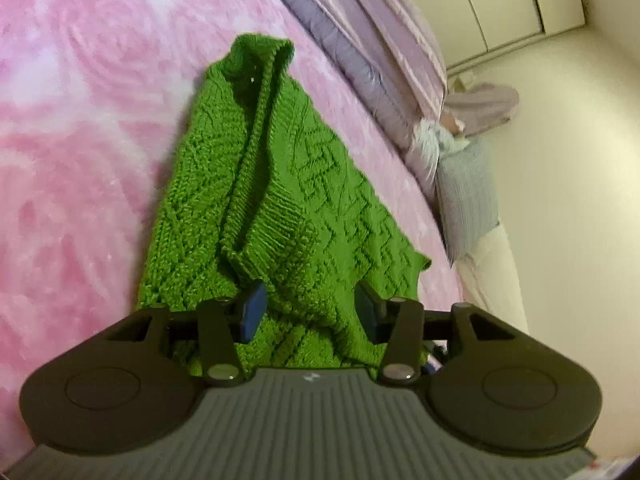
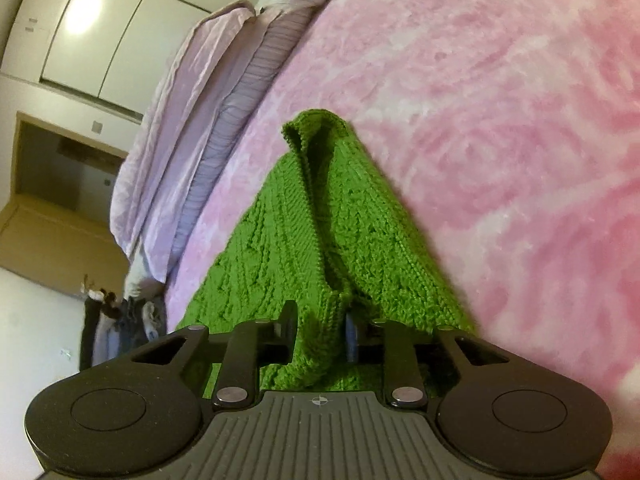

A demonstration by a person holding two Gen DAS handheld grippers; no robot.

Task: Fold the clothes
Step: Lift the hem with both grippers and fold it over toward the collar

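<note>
left tool (image 1: 310, 310) sits at the bottom centre of its view, black fingers with blue pads (image 1: 253, 312) spread wide, green knit showing in the open gap between them; the pads look apart from each other with nothing pinched, though the cloth lies right under and against them

right tool (image 2: 318, 336) at the bottom centre of its own view, fingers drawn narrow, and a bunched fold of the green sweater (image 2: 320, 232) is caught between them, knit filling the gap from pad to pad

out from the tools now: the green sweater (image 1: 272, 200) runs away from the left tool toward the upper middle of the frame, a chunky cable knit, folded over on itself lengthwise with a ribbed edge curling down the centre and a ribbed band near the fingers; its far end is a rolled ribbed opening, and its lower right corner reaches toward the bed's edge

in the right view the same sweater rises as a green wedge from the fingers to a folded tip in the middle of the frame, a crease running down its centre

all of it lies on the pink blanket (image 1: 72, 128) with a swirled pattern, covering the bed (image 2: 500, 120)

past the sweater, a lilac quilt (image 1: 372, 40) is heaped along the blanket's far side, upper centre in the left view, upper left in the right view (image 2: 188, 120)

white wardrobe doors (image 1: 492, 4) in the upper right of the left view, pale floor (image 1: 560, 160) below them
</note>
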